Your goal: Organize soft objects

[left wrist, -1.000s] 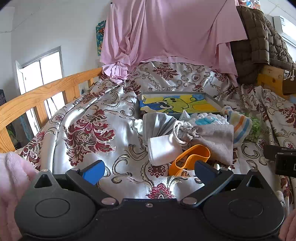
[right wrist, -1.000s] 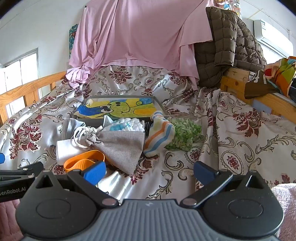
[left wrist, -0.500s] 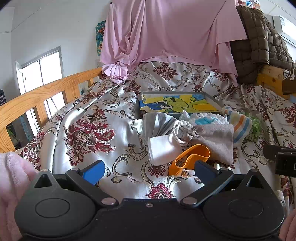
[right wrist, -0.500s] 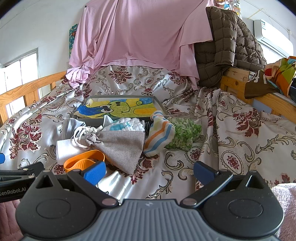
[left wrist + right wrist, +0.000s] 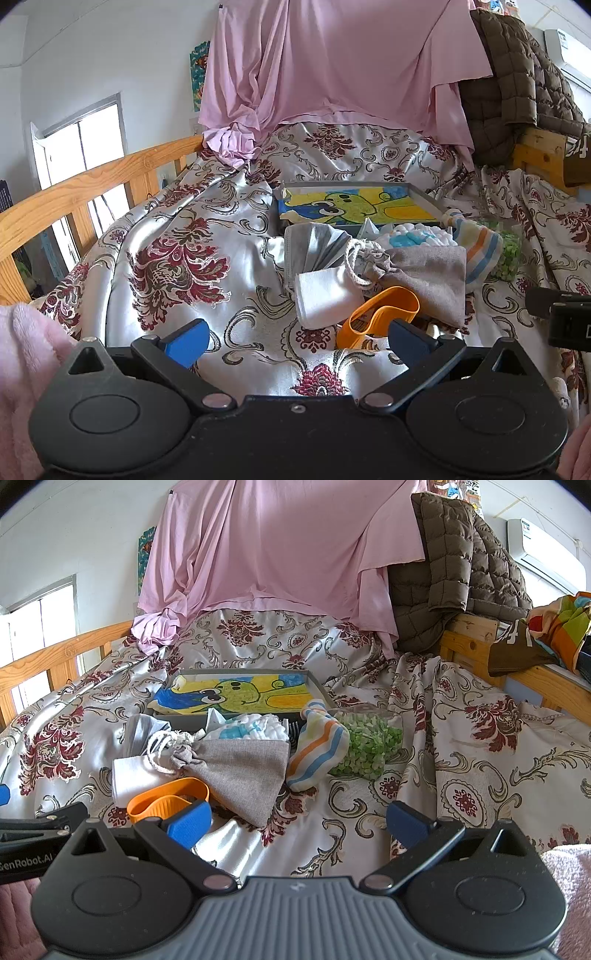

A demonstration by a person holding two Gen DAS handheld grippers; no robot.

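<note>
Floral bedspread (image 5: 177, 266) carries the heap of soft items — none sorted yet, as far as shown. Left tongs (image 5: 295, 338) and right tongs (image 5: 299, 821) both stand wide, empty. Grey drawstring pouch (image 5: 240, 771) lies just ahead of both, orange band (image 5: 384, 310) nearest, tray (image 5: 314, 683) beyond.

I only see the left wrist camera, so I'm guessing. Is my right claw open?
Observer: Yes, the right claw is wide open and holds nothing.
Operator: What's past the stripy cloth?
Observer: A bag of green bits, touching the cloth's right side.
Operator: Anything further right?
Observer: A colourful cloth lies on the wooden rail.
</note>
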